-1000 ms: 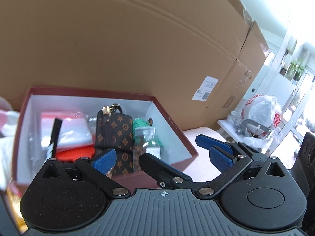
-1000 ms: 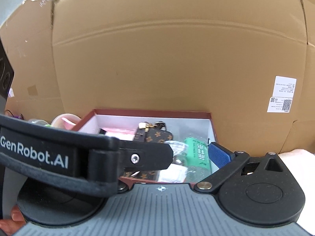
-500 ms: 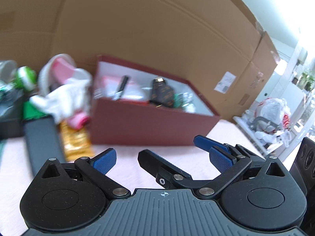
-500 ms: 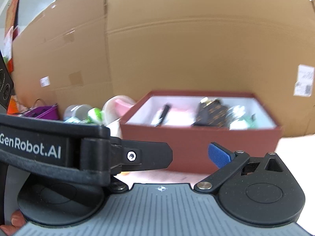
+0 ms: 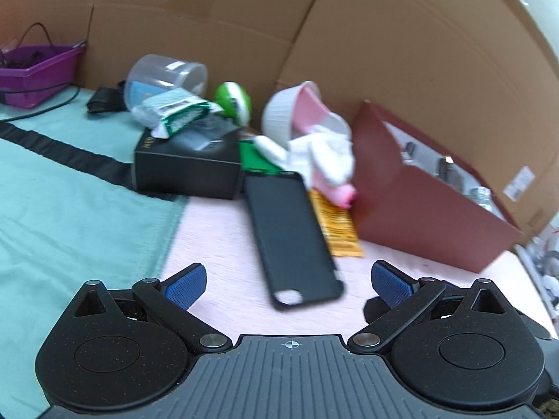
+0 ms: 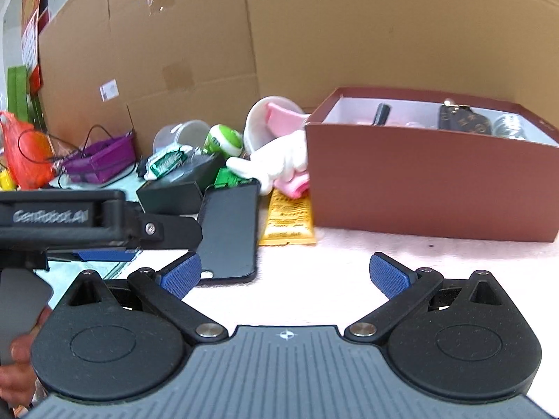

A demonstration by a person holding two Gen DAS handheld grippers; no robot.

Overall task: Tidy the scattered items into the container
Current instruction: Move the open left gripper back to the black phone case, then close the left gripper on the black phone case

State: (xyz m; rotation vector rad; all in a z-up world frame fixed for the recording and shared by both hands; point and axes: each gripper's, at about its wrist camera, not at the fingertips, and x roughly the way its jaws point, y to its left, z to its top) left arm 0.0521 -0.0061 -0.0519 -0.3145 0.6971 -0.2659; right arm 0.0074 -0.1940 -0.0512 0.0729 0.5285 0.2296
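A dark red box (image 5: 429,213) (image 6: 429,188) stands on the pink cloth, holding a patterned pouch (image 6: 464,124), a jar and other items. Left of it lie a black phone case (image 5: 291,237) (image 6: 229,230), a yellow sachet (image 5: 337,225) (image 6: 288,218), a white-and-pink plush toy (image 5: 328,159) (image 6: 279,166), a black box (image 5: 188,164), a green-white packet (image 5: 174,113) and a green ball (image 5: 232,99). My left gripper (image 5: 286,281) is open and empty, just short of the phone case. My right gripper (image 6: 284,272) is open and empty, in front of the box.
A white-and-pink bowl (image 5: 293,108) lies tipped behind the plush. A clear tub (image 5: 164,76) lies on its side. A purple bin (image 5: 36,70) sits at far left on teal cloth (image 5: 70,209). Cardboard walls (image 6: 349,35) close off the back.
Both grippers have pulled back from above the box and swung left toward the scattered items. Both have opened wider. The left gripper now faces the phone case.
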